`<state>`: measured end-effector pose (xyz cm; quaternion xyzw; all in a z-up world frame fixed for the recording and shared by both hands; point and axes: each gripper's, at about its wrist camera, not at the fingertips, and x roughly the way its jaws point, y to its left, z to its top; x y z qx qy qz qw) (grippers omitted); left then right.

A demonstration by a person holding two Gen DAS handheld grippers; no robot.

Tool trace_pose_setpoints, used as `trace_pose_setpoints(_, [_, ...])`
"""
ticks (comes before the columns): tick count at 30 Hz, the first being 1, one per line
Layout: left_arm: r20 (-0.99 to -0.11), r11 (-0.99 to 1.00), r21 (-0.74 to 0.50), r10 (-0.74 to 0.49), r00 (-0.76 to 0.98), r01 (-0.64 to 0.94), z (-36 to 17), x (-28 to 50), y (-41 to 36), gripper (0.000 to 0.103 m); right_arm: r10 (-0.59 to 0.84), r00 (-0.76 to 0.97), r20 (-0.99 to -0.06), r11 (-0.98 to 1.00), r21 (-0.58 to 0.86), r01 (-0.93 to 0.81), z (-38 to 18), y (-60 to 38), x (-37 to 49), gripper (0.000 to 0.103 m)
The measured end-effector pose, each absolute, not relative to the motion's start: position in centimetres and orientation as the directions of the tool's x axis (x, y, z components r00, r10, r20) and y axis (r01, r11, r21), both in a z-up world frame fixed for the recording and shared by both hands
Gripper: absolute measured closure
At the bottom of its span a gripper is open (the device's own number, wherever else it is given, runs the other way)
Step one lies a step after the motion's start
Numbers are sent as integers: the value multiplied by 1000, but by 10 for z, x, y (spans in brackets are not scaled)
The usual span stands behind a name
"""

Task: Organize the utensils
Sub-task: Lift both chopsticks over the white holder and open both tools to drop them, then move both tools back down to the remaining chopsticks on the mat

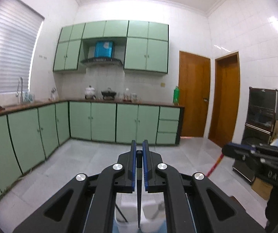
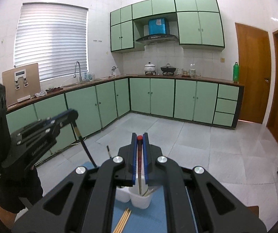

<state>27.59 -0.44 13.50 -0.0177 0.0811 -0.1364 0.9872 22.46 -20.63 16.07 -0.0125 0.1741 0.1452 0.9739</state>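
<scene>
In right hand-held gripper [image 2: 139,138], red chopstick [image 2: 139,167] hangs tip-down.

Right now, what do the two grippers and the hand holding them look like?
Both grippers are matte black plastic linkages with round silver pivot bolts and straight fingers lined with blue pads: the left gripper and right gripper look identical. From the side, the left gripper's body carries small white lettering, too blurred to read. The hand holding it wears a black glove with small white print at the cuff.

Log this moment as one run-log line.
left gripper: shut on black chopstick | right gripper: shut on red-tipped chopstick | white holders: below
</scene>
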Motion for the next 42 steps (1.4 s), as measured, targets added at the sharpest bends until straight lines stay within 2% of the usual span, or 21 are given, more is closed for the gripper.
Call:
trace_pose_setpoints(6, [-153, 969, -24, -247, 957, 247, 127, 308, -17, 97, 262, 895, -360, 963, 37, -267, 145, -203, 258, 98])
trace_pose_setpoints(17, [-301, 968, -31, -245, 921, 248, 70, 341, -26, 97, 253, 851, -460, 966, 65, -251, 88, -190, 304, 97])
trace_pose_setpoints(19, [-321, 969, -44, -244, 915, 243, 62, 340, -23, 91, 248, 843, -477, 967, 74, -243, 80, -192, 306, 96])
trace_pose_setpoints(22, [-325, 970, -45, -239, 915, 238, 57, 331, -16, 77, 233, 854, -465, 972, 74, -224, 77, -196, 296, 84])
trace_pose_setpoints(27, [-329, 972, -53, -234, 915, 230, 54, 309, -8, 65, 186, 882, -434, 982, 50, -183, 76, -212, 268, 69])
trace_pose_setpoints(32, [-340, 973, -46, -228, 912, 226, 42, 274, -1, 48, 167, 890, -424, 986, 49, -161, 61, -226, 231, 45])
trace_pose_setpoints(33, [-345, 972, -50, -231, 910, 228, 40, 269, -1, 45, 165, 889, -426, 986, 49, -160, 55, -227, 221, 44])
trace_pose_setpoints(40, [-424, 973, -79, -228, 876, 215, -15, 218, 6, 28, 141, 868, -476, 990, 59, -129, -6, -231, 160, 15])
trace_pose_setpoints(42, [-460, 975, -86, -222, 860, 206, -38, 206, 10, 25, 131, 852, -506, 991, 55, -120, -29, -228, 144, 13])
